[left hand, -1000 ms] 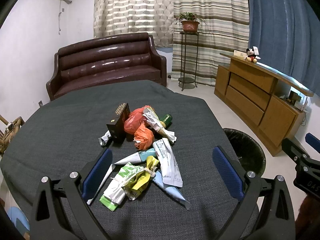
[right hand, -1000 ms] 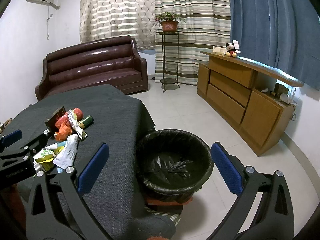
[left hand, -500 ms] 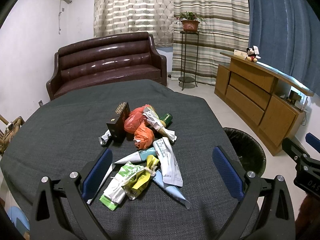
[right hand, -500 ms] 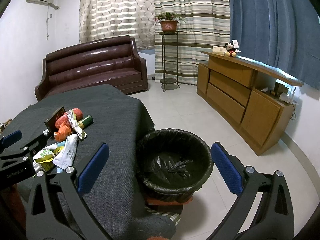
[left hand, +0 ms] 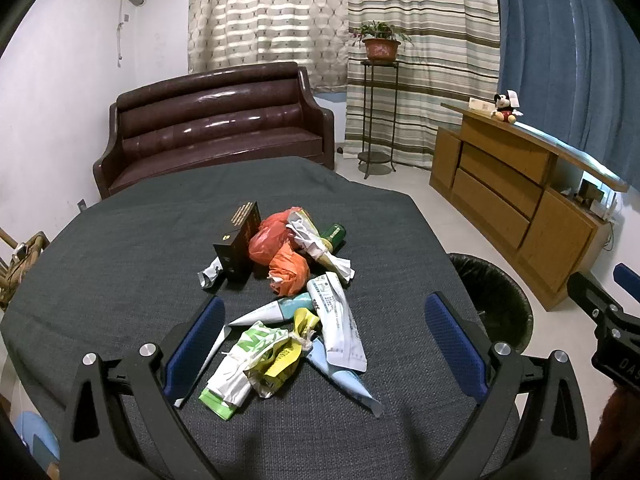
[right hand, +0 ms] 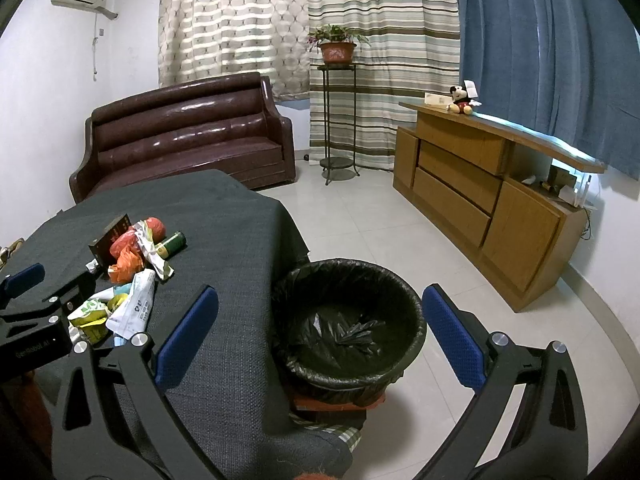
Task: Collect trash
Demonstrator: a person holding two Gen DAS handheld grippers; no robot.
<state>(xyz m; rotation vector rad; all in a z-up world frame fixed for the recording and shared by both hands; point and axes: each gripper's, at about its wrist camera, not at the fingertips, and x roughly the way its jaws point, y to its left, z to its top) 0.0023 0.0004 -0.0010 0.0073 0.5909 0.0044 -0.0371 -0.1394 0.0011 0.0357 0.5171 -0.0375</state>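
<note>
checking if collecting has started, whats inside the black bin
Inside the bin only the crumpled black liner shows, with no trash on it. The near inner wall is hidden by the rim, and the left wrist view shows just the bin's top edge.

White walls, brown leather sofa (left hand: pixel 212 124), striped curtains (left hand: pixel 420 20), wooden sideboard (right hand: pixel 480 184), pale tiled floor (right hand: pixel 360 232)

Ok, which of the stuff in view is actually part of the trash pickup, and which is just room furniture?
Job:
- trash pile on the table
- black box
- green bottle
- bin with black liner
- left gripper and right gripper, both open and empty

Just there:
- sofa
- potted plant
- wooden cabinet
- plush toy
</note>
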